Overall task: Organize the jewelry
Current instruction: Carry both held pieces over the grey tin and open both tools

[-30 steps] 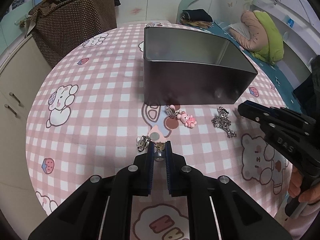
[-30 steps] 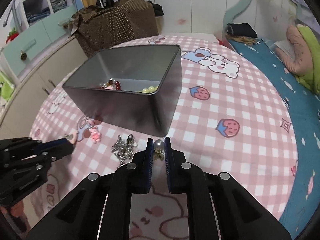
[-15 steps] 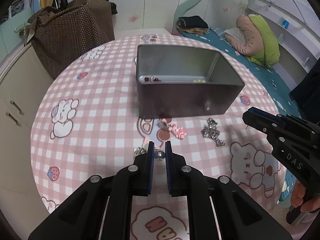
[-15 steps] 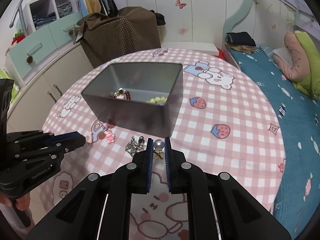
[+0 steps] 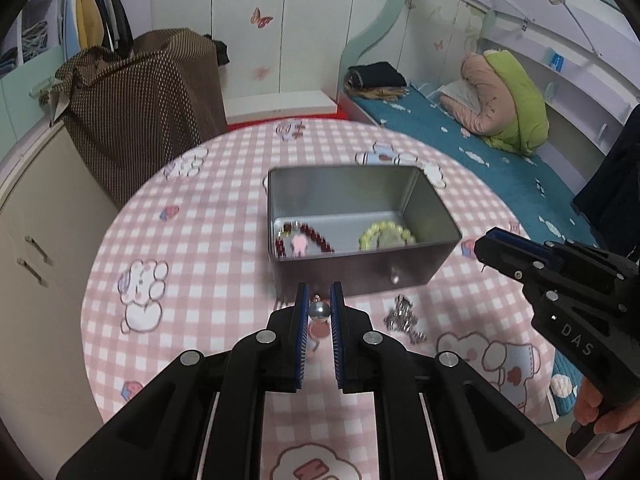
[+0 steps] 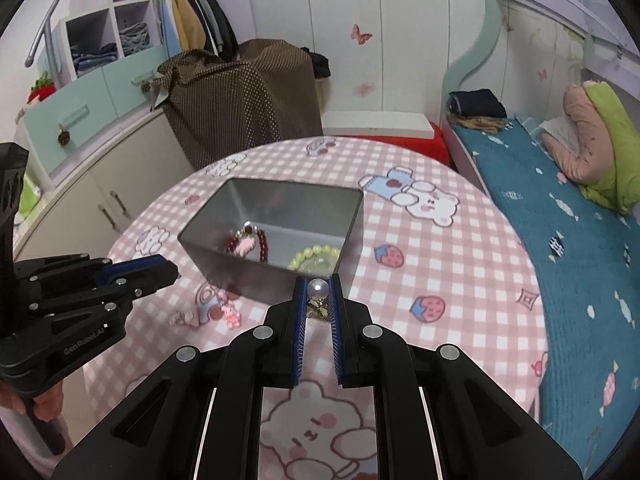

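Pearls sit pinched in both our grippers: left gripper (image 5: 319, 312) clamps a grey pearl (image 5: 319, 311), right gripper (image 6: 318, 289) a white pearl (image 6: 317, 289), above the tin (image 5: 432, 268).

Both wrist views are evenly lit by soft, diffuse indoor light; source not visible. Shadows are faint beside the metal tin (image 5: 362, 276). Dull sheen on its inner walls, no hard glare. Strong fisheye bending, dark vignette in the corners. Slight softness on the tablecloth (image 6: 460, 280); centre sharp.
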Demonstrator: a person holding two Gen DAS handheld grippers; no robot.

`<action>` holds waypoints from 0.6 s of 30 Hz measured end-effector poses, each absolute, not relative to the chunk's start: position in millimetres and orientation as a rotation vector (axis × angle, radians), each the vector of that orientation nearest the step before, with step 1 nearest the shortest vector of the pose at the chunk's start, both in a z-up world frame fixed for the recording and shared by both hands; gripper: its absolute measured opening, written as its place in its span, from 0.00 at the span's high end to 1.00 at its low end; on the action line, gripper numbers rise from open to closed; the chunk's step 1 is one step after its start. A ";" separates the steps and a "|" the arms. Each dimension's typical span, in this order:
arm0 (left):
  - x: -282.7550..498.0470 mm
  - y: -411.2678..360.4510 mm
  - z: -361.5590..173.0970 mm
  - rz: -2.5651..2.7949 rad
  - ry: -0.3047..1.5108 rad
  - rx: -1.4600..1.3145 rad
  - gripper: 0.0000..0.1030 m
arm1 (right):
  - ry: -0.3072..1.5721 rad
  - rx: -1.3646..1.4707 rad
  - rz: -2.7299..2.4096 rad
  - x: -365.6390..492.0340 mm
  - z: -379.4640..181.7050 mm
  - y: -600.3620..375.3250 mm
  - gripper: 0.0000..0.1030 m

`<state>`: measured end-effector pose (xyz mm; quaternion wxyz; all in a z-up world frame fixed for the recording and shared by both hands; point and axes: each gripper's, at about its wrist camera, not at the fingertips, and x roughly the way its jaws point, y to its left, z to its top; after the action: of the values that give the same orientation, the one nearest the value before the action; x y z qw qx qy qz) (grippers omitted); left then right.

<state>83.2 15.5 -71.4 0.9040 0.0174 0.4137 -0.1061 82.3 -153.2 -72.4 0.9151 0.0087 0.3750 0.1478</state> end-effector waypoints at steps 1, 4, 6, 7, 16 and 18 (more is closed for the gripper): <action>84.2 15.6 -69.0 -0.220 0.848 0.036 0.91 | 0.768 0.018 0.304 83.7 -70.8 -153.3 0.88; 88.9 13.9 -60.8 -0.223 0.826 0.041 0.91 | 0.754 0.017 0.303 87.8 -64.7 -152.5 0.88; 93.0 13.5 -55.4 -0.224 0.812 0.044 0.91 | 0.745 0.019 0.303 90.8 -60.6 -151.4 0.88; 95.3 13.0 -53.0 -0.225 0.805 0.045 0.91 | 0.742 0.019 0.305 92.1 -59.4 -151.2 0.88; 122.5 9.6 -39.4 -0.233 0.770 0.045 0.91 | 0.726 0.023 0.330 115.4 -49.9 -143.0 0.88; 128.5 9.1 -40.3 -0.238 0.773 0.042 0.91 | 0.733 0.025 0.336 122.5 -51.2 -140.1 0.88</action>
<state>128.5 9.1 -40.3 0.9191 0.0207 0.3760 -0.1160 122.5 -140.1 -51.2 0.9197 0.0123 0.3567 0.1637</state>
